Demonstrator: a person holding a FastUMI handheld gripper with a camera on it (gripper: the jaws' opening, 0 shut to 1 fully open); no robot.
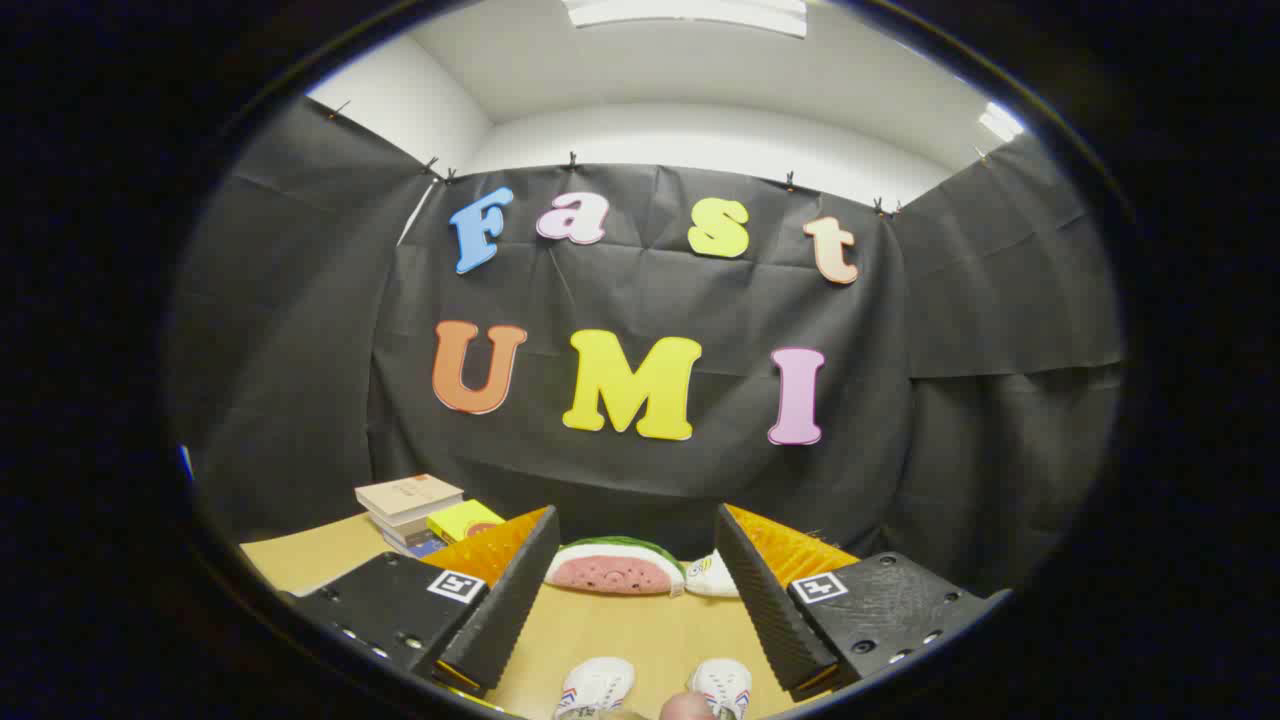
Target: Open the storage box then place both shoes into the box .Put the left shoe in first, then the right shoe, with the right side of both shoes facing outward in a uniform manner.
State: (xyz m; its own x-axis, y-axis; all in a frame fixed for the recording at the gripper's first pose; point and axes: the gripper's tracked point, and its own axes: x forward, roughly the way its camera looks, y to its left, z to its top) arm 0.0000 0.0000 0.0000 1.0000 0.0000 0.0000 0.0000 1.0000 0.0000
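The gripper [632, 585] was held wide open and empty above two shoes [596, 686], judged light, soft-sided, best pinched at the collar.

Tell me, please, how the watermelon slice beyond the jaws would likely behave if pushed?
The watermelon slice looks like a soft toy, so probably light and squashy. It lies flat on the table, so it should slide rather than roll. The gripper is open.

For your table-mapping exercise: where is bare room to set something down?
Bare table lies between the open gripper's fingers, from the two shoes near their tips up to the watermelon slice. More lies beside the book stack. The back edge is crowded.
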